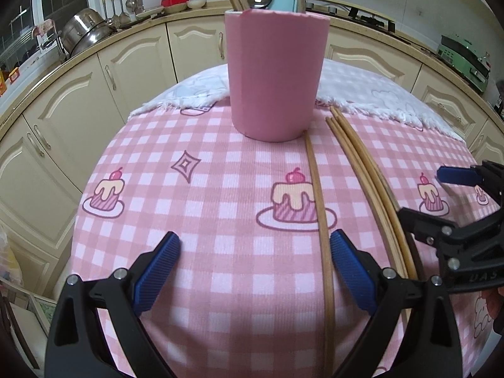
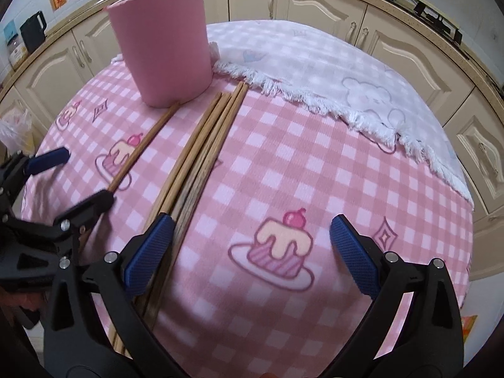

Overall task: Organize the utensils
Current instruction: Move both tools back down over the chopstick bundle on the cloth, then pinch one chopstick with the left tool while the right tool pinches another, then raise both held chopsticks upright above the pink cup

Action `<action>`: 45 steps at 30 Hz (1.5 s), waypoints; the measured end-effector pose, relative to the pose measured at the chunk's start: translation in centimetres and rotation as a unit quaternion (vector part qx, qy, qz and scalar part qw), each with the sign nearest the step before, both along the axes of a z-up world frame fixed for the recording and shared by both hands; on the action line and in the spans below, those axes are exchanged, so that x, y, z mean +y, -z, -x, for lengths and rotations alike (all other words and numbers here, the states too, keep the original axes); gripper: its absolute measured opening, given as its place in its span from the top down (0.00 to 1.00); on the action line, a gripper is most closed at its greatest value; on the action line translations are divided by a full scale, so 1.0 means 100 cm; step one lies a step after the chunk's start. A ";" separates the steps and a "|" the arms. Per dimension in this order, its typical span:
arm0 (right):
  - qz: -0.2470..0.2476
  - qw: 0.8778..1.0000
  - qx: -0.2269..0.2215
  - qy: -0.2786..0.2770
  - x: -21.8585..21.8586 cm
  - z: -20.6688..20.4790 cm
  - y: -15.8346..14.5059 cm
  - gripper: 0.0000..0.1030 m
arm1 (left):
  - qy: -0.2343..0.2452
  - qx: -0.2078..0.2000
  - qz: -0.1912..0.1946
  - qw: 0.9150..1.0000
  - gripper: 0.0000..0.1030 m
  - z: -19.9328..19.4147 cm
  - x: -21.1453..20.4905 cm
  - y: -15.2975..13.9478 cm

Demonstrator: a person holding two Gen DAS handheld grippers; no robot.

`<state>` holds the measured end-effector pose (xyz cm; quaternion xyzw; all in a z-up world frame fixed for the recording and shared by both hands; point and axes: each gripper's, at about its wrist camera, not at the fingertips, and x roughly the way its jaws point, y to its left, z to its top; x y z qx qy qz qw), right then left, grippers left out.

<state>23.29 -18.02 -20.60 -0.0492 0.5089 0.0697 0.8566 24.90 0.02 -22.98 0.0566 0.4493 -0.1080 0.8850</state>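
A: While both sets of jaws gape wide and hold nothing, where do they sit?

B: The left gripper (image 1: 255,267) straddles the lone chopstick (image 1: 318,195); the right gripper (image 2: 252,252) hangs beside the bundle (image 2: 204,145), its left pad (image 2: 151,252) just by it.

A: And beyond?

B: All sticks lie on the checked cloth (image 1: 220,157), tips near the pink cup (image 1: 275,72), which holds more utensils.

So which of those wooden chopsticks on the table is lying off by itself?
The single chopstick lying apart on the cake print, its far tip at the pink holder. The bundle of chopsticks lies together farther right. It passes between the open left gripper fingers.
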 end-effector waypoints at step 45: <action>-0.260 0.957 -0.124 -0.031 -0.057 0.011 -0.067 0.94 | 0.065 -0.113 0.120 0.984 0.95 0.011 -0.013 -0.094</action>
